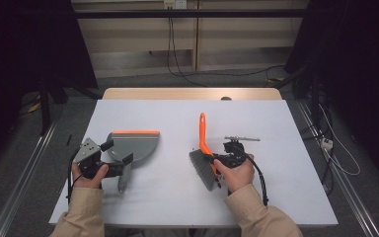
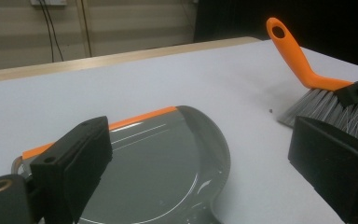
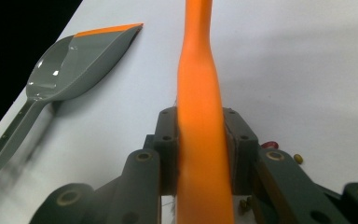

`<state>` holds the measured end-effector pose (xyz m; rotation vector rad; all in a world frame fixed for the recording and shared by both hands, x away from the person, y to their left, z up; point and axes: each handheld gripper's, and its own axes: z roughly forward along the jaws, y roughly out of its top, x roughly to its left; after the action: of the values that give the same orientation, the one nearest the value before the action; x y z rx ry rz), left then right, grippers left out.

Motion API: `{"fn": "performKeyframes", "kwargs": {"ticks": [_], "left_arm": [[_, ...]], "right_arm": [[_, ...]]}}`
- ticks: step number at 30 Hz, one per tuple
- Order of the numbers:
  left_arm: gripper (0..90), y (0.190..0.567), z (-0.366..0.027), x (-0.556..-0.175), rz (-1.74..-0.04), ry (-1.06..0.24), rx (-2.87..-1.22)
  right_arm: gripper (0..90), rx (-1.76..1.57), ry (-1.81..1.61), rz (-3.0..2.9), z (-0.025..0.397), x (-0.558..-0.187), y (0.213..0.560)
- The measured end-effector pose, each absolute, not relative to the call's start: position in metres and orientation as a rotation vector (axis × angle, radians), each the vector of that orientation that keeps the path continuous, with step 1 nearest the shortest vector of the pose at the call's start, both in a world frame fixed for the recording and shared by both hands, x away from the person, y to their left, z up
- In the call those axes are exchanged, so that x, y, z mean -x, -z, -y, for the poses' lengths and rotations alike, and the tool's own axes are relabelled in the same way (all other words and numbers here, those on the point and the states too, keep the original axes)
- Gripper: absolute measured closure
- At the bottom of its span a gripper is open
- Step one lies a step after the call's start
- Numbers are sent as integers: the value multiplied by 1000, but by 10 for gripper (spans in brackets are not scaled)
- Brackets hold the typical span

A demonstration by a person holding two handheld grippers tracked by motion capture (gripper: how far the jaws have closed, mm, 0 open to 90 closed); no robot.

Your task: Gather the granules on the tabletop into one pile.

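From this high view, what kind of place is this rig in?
Probably a lab or data-collection bay, not a home. A bare white table stands between dark curtains, with metal floor rails beside it and loose cables running to a wall outlet behind.

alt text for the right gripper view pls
The right claw is clamped on the orange handle of a brush, which runs up the middle of the frame. A grey dustpan with an orange lip lies to its left on the white table.
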<state>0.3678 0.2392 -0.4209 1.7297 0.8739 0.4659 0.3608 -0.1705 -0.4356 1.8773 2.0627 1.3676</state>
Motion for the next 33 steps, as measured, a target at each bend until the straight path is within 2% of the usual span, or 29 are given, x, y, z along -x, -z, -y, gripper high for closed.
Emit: {"fn": "performKeyframes", "kwargs": {"ticks": [9,17,24,33], "left_arm": [[58,421,-239,-368,-871,-468,-1739],[58,421,-240,-369,-874,-465,-1733],[58,421,-241,-369,-876,-464,-1732],[58,422,-241,-370,-880,-463,-1731]], "right_arm": [[713,-1872,-1418,-2053,174,-361,431],[712,-1734,-1490,-2050,179,-369,404],[712,-1442,-1420,-2158,183,-390,395],[713,-955,-1241,-2352,179,-419,403]]}}
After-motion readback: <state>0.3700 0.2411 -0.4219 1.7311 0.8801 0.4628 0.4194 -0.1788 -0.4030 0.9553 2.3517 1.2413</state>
